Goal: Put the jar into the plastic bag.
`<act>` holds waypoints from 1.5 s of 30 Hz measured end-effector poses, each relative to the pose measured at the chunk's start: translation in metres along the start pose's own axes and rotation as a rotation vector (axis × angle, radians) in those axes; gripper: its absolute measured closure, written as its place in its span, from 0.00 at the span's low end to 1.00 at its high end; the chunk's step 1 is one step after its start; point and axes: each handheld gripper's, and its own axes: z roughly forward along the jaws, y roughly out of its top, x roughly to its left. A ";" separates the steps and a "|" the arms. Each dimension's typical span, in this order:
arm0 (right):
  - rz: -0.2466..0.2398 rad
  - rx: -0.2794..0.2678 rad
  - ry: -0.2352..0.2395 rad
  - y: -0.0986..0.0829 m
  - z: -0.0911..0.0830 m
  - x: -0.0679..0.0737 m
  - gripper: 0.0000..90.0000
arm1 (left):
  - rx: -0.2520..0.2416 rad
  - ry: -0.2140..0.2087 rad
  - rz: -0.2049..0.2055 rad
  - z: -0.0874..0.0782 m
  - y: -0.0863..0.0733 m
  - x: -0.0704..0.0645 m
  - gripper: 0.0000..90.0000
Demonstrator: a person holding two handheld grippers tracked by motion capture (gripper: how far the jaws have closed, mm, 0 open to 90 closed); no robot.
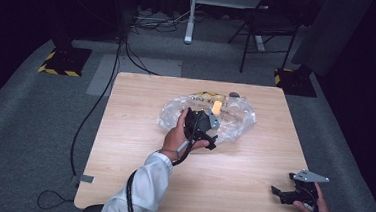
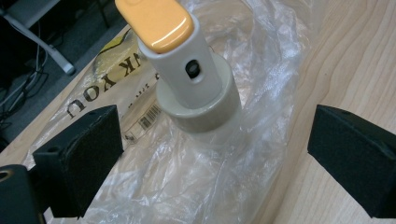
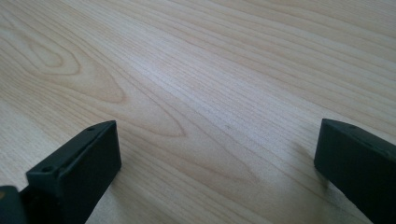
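Note:
A grey bottle-like object with an orange cap (image 2: 187, 70) stands on a crumpled clear plastic bag (image 2: 196, 182). In the high view the orange cap (image 1: 217, 107) pokes up from the bag (image 1: 235, 120) at the table's middle. My left gripper (image 1: 208, 132) hovers just short of it, open, both black jaws wide apart with nothing between them (image 2: 215, 163). My right gripper (image 1: 281, 191) rests low near the table's front right corner, also open, over bare wood (image 3: 219, 177).
The light wooden table (image 1: 138, 147) has free room on its left and front. A small dark object (image 1: 234, 94) lies at the far edge by the bag. Cables, a chair and stands sit on the floor beyond.

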 end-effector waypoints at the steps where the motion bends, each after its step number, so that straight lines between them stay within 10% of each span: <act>1: 0.000 0.000 0.000 0.000 0.000 0.000 0.00 | 0.001 -0.005 0.000 -0.001 -0.002 -0.001 0.03; 23: 0.000 0.000 0.000 0.000 0.000 0.000 0.00 | 0.063 0.051 0.084 -0.021 -0.052 -0.015 0.03; 45: 0.000 0.000 0.000 0.000 0.000 0.000 0.00 | 0.110 0.115 0.012 -0.038 -0.124 -0.001 0.03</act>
